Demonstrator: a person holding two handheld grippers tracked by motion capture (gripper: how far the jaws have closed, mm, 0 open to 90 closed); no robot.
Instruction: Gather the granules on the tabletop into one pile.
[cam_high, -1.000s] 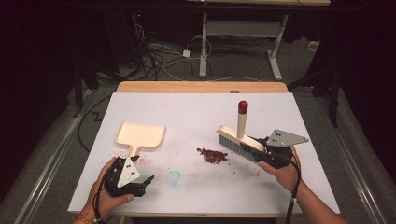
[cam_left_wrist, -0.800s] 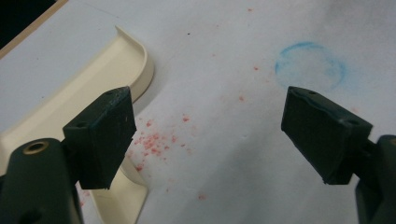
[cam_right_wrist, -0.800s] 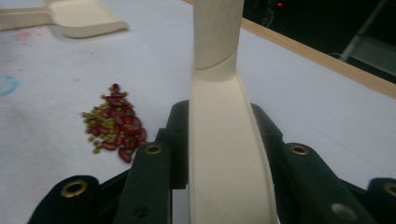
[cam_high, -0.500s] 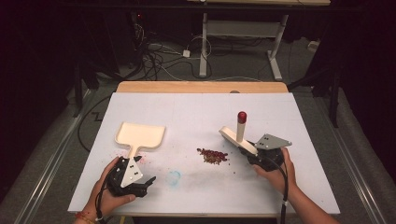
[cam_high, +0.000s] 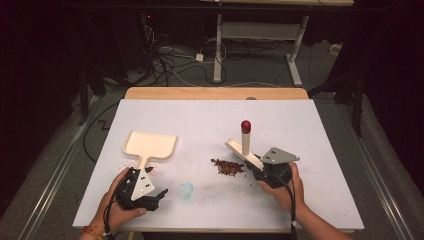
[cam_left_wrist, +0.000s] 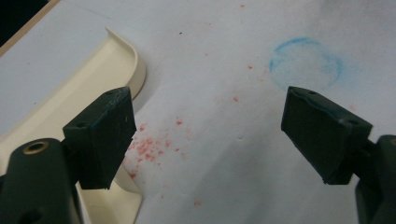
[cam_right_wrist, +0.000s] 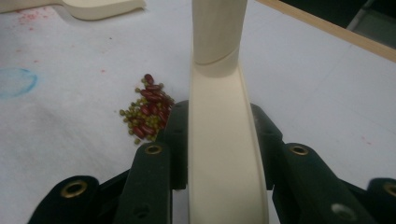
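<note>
A cream brush (cam_high: 243, 150) with a red-tipped upright handle (cam_high: 245, 126) sits low over the white table, and my right gripper (cam_high: 262, 172) is shut on its back end. In the right gripper view the brush body (cam_right_wrist: 219, 135) runs between the jaws. A small pile of red and green beans (cam_high: 227, 167) lies just left of the brush; the beans (cam_right_wrist: 147, 114) touch neither jaw. A cream dustpan (cam_high: 150, 144) lies flat at the left, handle toward me. My left gripper (cam_high: 152, 196) stands open beside that handle, with the dustpan (cam_left_wrist: 70, 102) left of its jaws.
A faint blue ring mark (cam_high: 185, 190) and red specks (cam_left_wrist: 149, 145) stain the white table cover (cam_high: 210, 120). The wooden table edge (cam_high: 215, 93) runs along the far side. Beyond it are desk legs and cables on the floor.
My right gripper has carried the brush left and toward the table's front edge, turning it so its far end points at the bean pile. The left gripper has stayed put.
</note>
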